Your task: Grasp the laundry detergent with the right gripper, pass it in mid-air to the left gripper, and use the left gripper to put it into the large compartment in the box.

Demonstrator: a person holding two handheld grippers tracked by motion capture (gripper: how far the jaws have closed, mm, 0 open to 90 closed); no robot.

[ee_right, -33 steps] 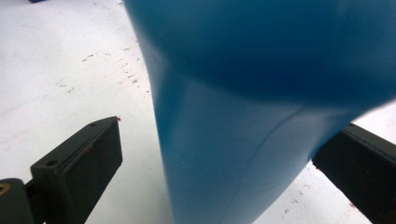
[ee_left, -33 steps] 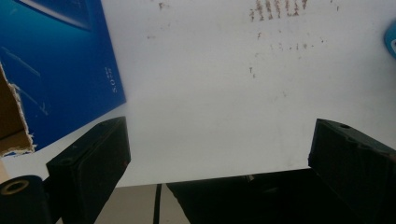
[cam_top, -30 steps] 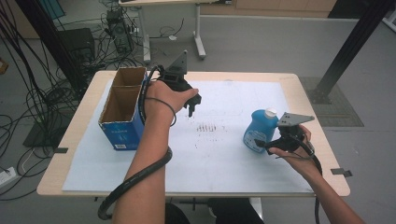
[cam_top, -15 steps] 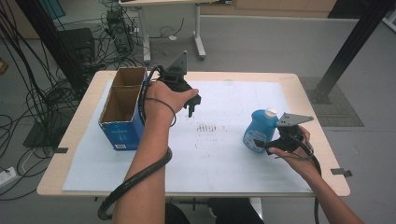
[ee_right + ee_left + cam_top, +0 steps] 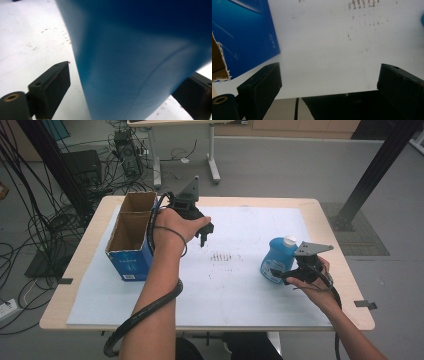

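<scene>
The right gripper [image 5: 281, 276] is right up against the blue bottle [image 5: 276, 260], which stands upright on the right side of the white sheet [image 5: 240, 290] with its white cap [image 5: 289, 241] on top. In the right gripper view the bottle's body [image 5: 140, 62] sits between the jaws, which have just been closing in on it. There's a visible gap on the left side, so the pads don't look like they're pressing yet. The right pad is tucked behind the bottle's curve, so contact there is hard to call.

The left gripper [image 5: 205, 236] hangs over the middle of the sheet, just beside the open cardboard box [image 5: 131, 237], with jaws spread wide and nothing between them. Its own view shows bare sheet and the blue side of the box [image 5: 244, 37].

Looks like the grasp step: the bottle is framed but not clamped. The next move probably calls for squeezing until both pads bite, staying square so the rounded body doesn't slip out, then lifting. The box seems a likely drop spot, but that's a guess.

The box floor is in shadow, and the bottle's label is blurred.
</scene>
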